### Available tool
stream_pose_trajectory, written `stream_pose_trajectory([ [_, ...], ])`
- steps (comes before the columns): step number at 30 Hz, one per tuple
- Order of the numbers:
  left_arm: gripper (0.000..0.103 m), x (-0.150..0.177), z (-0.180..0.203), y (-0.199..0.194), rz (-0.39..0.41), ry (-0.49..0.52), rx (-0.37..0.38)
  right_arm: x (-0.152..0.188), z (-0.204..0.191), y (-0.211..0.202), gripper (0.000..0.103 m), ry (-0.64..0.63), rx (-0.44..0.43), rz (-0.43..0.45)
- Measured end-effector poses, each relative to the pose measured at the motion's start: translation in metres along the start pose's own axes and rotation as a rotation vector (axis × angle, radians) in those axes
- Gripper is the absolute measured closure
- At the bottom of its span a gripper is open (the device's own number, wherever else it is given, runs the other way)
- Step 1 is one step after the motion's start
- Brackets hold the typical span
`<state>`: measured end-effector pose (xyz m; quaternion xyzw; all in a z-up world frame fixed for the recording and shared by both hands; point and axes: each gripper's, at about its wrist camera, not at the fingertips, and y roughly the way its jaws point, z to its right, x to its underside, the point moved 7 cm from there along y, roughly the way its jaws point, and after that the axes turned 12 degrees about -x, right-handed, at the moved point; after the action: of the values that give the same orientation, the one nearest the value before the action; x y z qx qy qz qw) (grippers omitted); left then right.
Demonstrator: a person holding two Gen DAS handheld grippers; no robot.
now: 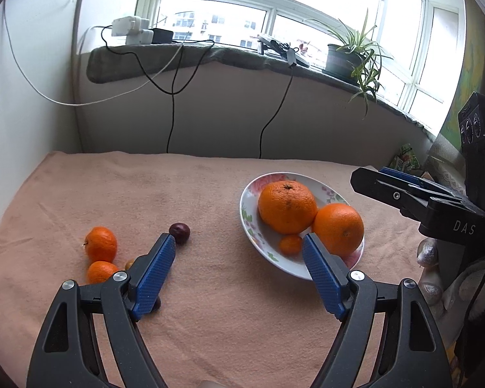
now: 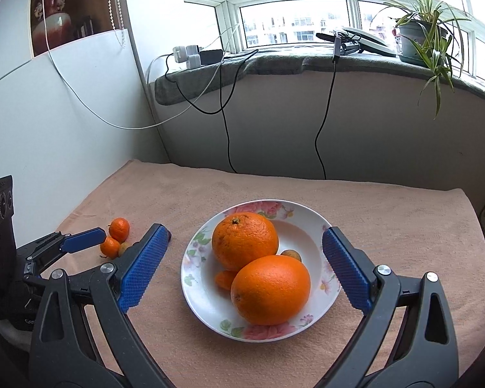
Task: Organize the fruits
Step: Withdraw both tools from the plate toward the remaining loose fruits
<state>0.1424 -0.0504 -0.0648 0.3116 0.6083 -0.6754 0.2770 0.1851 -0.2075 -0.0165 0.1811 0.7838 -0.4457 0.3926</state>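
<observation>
Item: my left gripper (image 1: 239, 242), lower middle of the left wrist view. Jaws wide apart, nothing between them but bare cloth.

Item: my right gripper (image 2: 245, 242), lower middle of the right wrist view. Jaws wide apart, framing the plate (image 2: 194, 278) from above and nearer the camera, touching nothing.

Item: plate, white with flowers, centre of the right wrist view, on the peach cloth over the tabletop (image 2: 388, 226). It holds two big oranges (image 2: 245, 240) touching each other, a small mandarin tucked at their left, and a small brownish fruit behind them.

Item: loose fruit, left of the plate and well apart from it. Two mandarins (image 1: 101, 244) side by side at middle left of the left wrist view, a small yellowish fruit just beside them, and a dark plum (image 1: 179, 229) near my left gripper's left blue pad (image 1: 155, 271). Another dark fruit peeks from under that pad; I cannot tell what it is.

Judgement: the loose fruit lies left of and just beyond my left jaws, so the left hand is nearer. All of it is round, with no long axis to line up on.
</observation>
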Motion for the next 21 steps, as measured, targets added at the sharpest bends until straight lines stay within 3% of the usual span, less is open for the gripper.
stream_pose_trajectory([
  [21, 0.022, 0.042, -0.115, 0.008, -0.108, -0.17, -0.128, 0.028, -0.072, 0.049, 0.005, -0.105, -0.147, -0.127],
])
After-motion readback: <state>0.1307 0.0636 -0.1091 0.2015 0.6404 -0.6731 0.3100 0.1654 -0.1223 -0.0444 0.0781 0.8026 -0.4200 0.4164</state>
